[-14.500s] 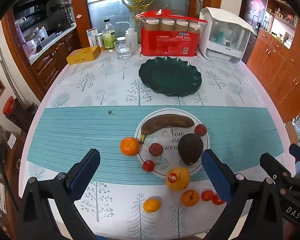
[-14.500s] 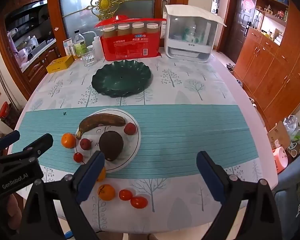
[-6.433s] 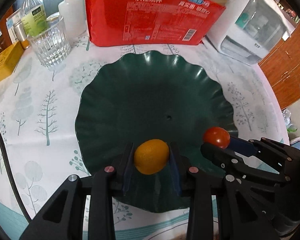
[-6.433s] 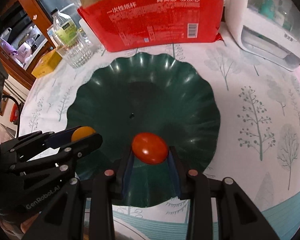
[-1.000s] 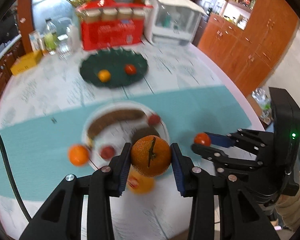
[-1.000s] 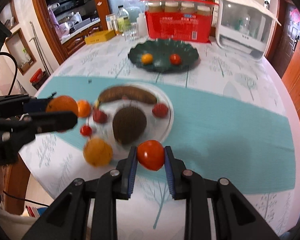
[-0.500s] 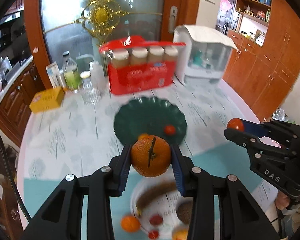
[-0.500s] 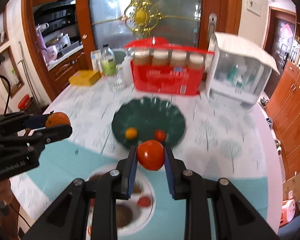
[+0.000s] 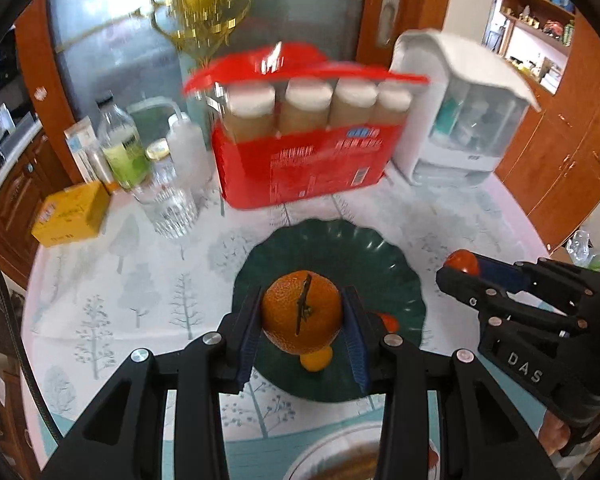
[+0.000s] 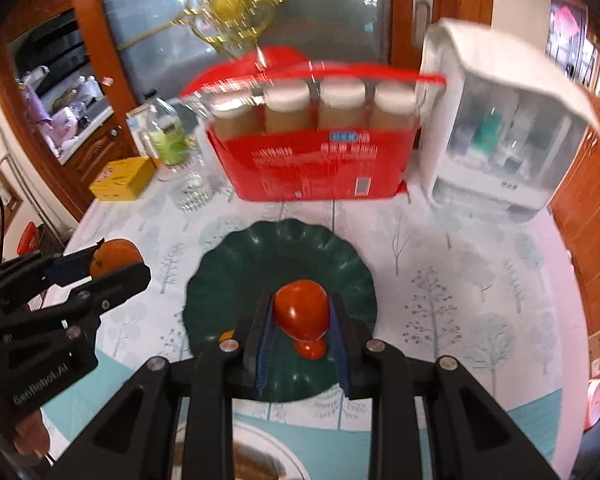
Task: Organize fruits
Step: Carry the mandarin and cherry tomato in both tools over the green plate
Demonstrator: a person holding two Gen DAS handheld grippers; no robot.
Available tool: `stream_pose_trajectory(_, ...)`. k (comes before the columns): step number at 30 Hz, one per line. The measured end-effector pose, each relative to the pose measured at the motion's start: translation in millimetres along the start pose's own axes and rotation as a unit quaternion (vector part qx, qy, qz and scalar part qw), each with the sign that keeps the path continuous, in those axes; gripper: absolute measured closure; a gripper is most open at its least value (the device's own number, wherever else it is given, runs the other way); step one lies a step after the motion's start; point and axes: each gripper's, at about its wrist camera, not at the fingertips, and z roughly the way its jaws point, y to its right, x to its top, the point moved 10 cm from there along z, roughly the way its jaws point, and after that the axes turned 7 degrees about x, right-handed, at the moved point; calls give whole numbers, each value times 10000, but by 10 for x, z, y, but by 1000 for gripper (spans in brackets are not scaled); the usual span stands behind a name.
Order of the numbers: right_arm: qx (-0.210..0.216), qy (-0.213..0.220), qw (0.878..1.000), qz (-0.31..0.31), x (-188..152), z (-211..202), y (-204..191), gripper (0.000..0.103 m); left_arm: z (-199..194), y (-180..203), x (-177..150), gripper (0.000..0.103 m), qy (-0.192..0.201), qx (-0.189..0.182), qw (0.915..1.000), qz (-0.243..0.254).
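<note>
My left gripper [image 9: 302, 316] is shut on an orange with a stem [image 9: 300, 316], held above the dark green scalloped plate [image 9: 328, 256]. A small yellow-orange fruit [image 9: 317, 360] and a red tomato [image 9: 389, 322] lie on that plate, partly hidden. My right gripper [image 10: 300, 316] is shut on a red tomato [image 10: 300, 310], also above the green plate [image 10: 280, 256]; the plate's tomato [image 10: 310, 349] and the small orange fruit [image 10: 226, 336] peek out below. Each gripper shows in the other's view: the right one [image 9: 460, 266] and the left one [image 10: 114, 262].
Behind the plate stand a red pack of paper cups [image 9: 300, 168], a white dispenser box [image 9: 464, 120], a glass [image 9: 170, 204], bottles [image 9: 124, 148] and a yellow box [image 9: 70, 214]. The white plate with the banana [image 9: 340, 456] is at the bottom edge.
Both grippers have carried their fruits forward from over the white plate toward the green plate, which is now much closer and lies under them. Both stay shut on their fruit.
</note>
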Motion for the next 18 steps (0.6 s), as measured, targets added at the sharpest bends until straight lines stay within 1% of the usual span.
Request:
stream_pose_trajectory(4, -27, -294, 9995, 111, -116, 407, 70, 77, 533, 9, -120, 66, -382, -35, 9992, -108)
stream_pose_trajectory(7, -30, -477, 9987, 158, -205, 642, 88, 77, 821, 27, -232, 66, -583, -57, 9982, -142)
stream_pose_trajectory(14, -4, -815, 9964, 236, -381, 1066, 143, 76, 1236, 82, -420, 66, -880, -96, 9960, -136)
stream_pose_trajectory(18, -23, -895, 9957, 245, -428, 1193, 186, 76, 1340, 114, -457, 65, -952, -82, 9954, -110)
